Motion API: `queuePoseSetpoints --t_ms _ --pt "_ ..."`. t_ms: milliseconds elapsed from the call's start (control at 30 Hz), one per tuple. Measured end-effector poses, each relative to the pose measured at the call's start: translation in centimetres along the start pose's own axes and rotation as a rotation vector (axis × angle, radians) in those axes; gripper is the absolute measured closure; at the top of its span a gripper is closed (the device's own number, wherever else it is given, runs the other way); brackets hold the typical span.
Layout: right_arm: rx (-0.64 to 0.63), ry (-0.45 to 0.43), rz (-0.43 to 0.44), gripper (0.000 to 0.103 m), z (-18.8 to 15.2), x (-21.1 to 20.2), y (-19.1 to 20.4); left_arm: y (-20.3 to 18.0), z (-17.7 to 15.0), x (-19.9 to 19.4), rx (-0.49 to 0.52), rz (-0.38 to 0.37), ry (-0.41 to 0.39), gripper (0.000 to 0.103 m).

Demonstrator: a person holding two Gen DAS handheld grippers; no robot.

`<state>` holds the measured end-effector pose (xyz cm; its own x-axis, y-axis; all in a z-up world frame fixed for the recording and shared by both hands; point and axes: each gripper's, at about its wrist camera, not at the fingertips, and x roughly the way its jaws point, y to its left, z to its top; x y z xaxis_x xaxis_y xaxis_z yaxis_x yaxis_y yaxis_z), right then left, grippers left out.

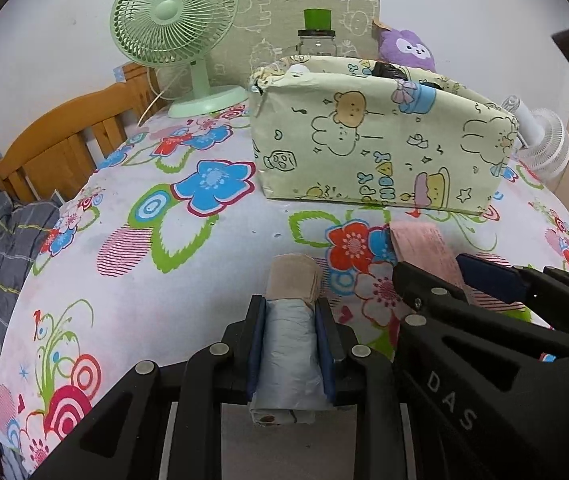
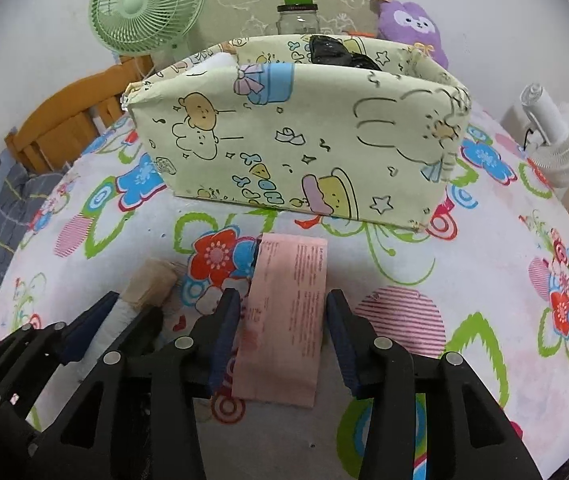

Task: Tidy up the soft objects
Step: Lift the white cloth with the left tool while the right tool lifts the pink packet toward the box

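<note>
My left gripper [image 1: 290, 312] is shut on a grey and beige roll [image 1: 289, 344] low over the flowered bedsheet; it also shows in the right wrist view [image 2: 144, 284]. My right gripper [image 2: 284, 304] is open, its jaws on either side of a flat pink packet [image 2: 284, 320] lying on the sheet, also seen in the left wrist view [image 1: 428, 248]. A pale green cartoon-print fabric box [image 1: 380, 140] stands behind both, also in the right wrist view [image 2: 296, 136]. It holds a black item [image 2: 336, 54] and something white [image 2: 220, 60].
A green desk fan [image 1: 172, 36], a glass jar with green lid [image 1: 316, 36], a purple plush toy [image 1: 406, 50] and a white fan [image 2: 560, 136] stand behind the box. A wooden headboard [image 1: 64, 136] and grey bedding [image 1: 8, 240] are at left.
</note>
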<state>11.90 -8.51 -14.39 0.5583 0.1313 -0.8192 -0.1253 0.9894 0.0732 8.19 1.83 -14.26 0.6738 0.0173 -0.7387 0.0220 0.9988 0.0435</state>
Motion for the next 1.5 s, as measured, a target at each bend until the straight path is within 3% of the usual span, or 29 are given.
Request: queuePoseSetpoints --t_ms 67,633,1500 --pt "-0.006 -0.006 -0.018 0.062 0.1 0.1 0.3 -0.1 0.0 -0.1 0.009 0.001 -0.002 0.08" --pt "-0.007 -0.064 -0.023 0.063 -0.1 -2.5 -0.6 -1.2 0.3 -1.6 -0.002 -0.046 -0.013 0.08" --pt "0.047 -0.265 -0.044 0.063 0.6 -12.5 -2.9 -3.9 3.0 -10.1 0.059 -0.064 -0.193 0.08"
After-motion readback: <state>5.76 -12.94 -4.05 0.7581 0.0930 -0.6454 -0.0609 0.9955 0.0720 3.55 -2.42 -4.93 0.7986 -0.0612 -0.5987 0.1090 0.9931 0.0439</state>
